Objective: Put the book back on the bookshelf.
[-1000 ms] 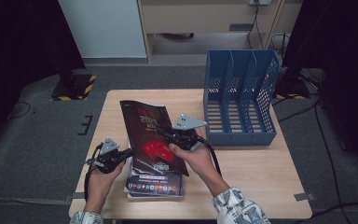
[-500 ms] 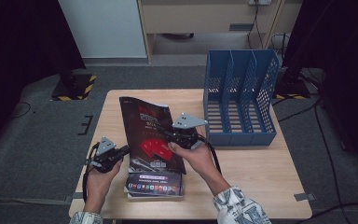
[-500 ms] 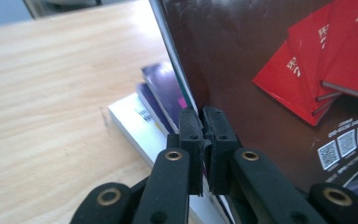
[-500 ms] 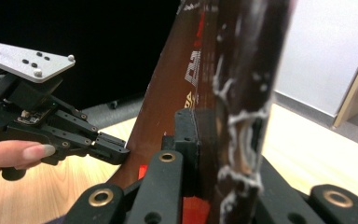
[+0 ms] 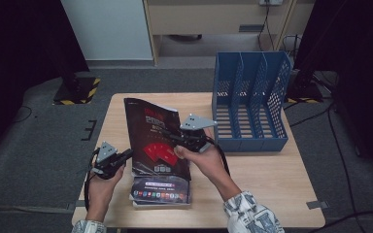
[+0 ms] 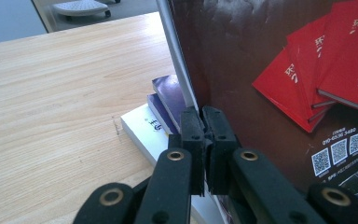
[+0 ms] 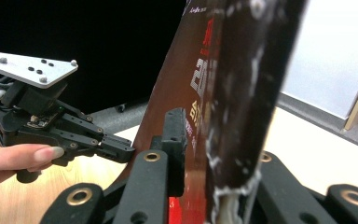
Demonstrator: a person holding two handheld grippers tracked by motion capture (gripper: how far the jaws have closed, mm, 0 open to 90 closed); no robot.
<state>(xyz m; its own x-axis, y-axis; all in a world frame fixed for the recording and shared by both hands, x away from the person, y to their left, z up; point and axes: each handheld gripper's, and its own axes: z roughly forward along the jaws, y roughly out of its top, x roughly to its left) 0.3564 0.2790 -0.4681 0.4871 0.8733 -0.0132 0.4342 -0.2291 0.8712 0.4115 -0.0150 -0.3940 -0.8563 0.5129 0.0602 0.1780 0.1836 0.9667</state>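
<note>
A dark book (image 5: 153,141) with red books printed on its cover stands tilted above a stack of books (image 5: 160,189). My left gripper (image 5: 126,155) meets its lower left edge. In the left gripper view the jaws (image 6: 203,116) are pressed together on the edge of that book (image 6: 270,70). My right gripper (image 5: 175,138) reaches in from the book's right side. Its jaws (image 7: 214,135) have just been opening and straddle the book (image 7: 196,70). The left pad (image 7: 175,140) sits just off the cover and the right pad is hidden behind the book. The left gripper (image 7: 116,148) shows beyond.
A blue file holder (image 5: 250,104) with several upright slots stands at the back right of the wooden table (image 5: 267,179). Bare wood (image 6: 51,93) lies left of the stack (image 6: 163,102). Dark floor surrounds the table.
</note>
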